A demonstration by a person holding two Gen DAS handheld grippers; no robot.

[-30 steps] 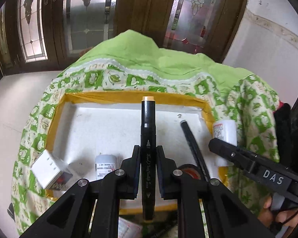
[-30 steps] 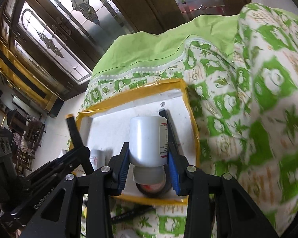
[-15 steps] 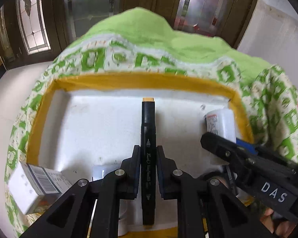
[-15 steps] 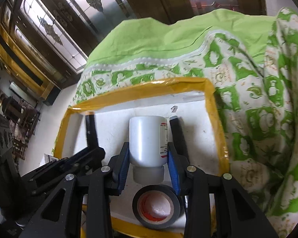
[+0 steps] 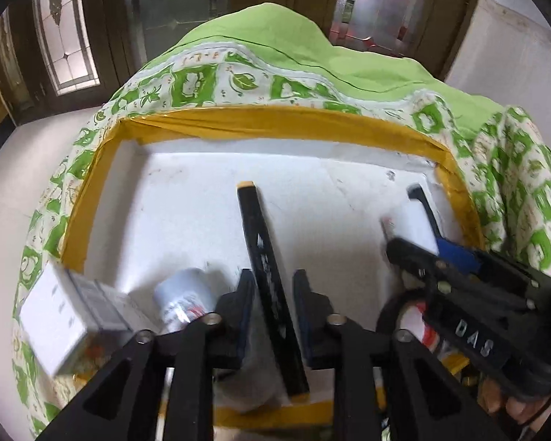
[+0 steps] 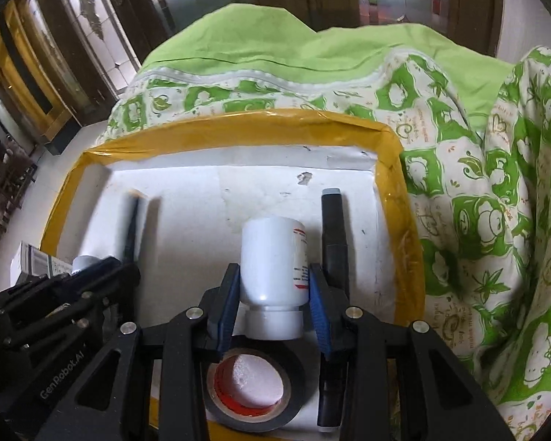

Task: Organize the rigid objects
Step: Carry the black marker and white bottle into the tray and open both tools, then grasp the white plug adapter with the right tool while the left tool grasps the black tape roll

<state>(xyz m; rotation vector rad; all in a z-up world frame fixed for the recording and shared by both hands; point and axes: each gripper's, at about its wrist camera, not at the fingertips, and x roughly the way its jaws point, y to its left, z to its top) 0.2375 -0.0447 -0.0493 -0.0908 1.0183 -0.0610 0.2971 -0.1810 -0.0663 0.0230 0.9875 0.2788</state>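
Left tool (image 5: 273,296) just spreading, black marker (image 5: 266,272) loose between, tip pointing away, right tool (image 6: 273,296) pinching white bottle (image 6: 273,261)

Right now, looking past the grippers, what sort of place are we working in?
Probably a room in a home: dark wooden doors with leaded patterned glass panels stand behind, and a green-and-white printed cotton cloth covers the surface holding the white foam tray with yellow-taped rim.

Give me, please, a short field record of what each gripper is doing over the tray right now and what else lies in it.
left gripper: jaws just opened; black marker lies loose between them
right gripper: shut on white bottle
tray: white, yellow-taped rim, on green patterned cloth
also in tray: black tape roll, second black marker, small white bottle
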